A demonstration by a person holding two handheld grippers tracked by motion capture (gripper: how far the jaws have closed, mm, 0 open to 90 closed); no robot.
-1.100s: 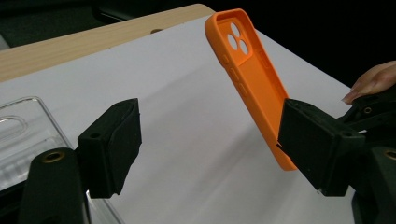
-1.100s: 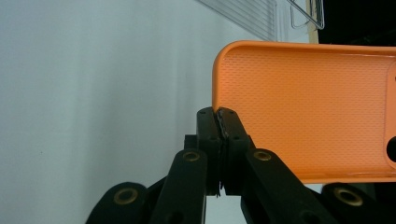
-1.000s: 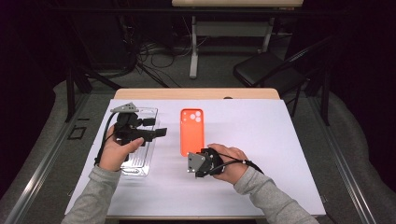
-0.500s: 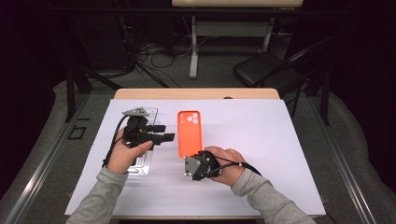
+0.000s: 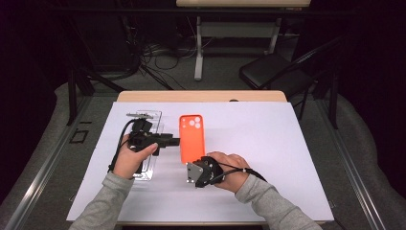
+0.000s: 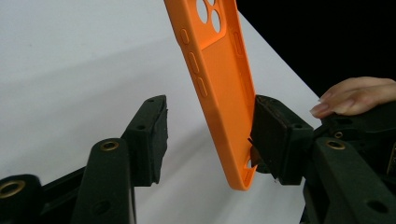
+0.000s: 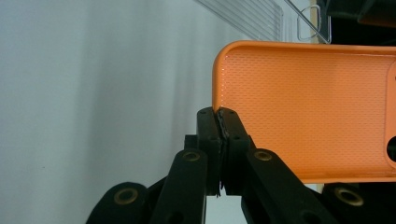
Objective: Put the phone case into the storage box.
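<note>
- High view: an orange phone case lies lengthways near the middle of the desk, its camera holes toward the far edge.
- The right gripper is at the case's near end, held by the person's right hand, which comes in from the near edge.
- The right gripper view adds what the high view cannot resolve: the two black jaws are pressed together on the thin rim of the orange phone case at its bottom edge, near a corner, and the textured inner face of the case is turned to that camera.
- The left gripper points from the left at the case's long side, with the left hand behind it.
- The left gripper view shows its jaws spread wide, with the orange phone case between them: the right-hand pad touches, or nearly touches, the case's far long wall, while the other pad stands well clear.
- That view also shows the side buttons and fingertips of the other hand beyond.
- A clear plastic tray lies under the left hand, toward the desk's left edge.
</note>
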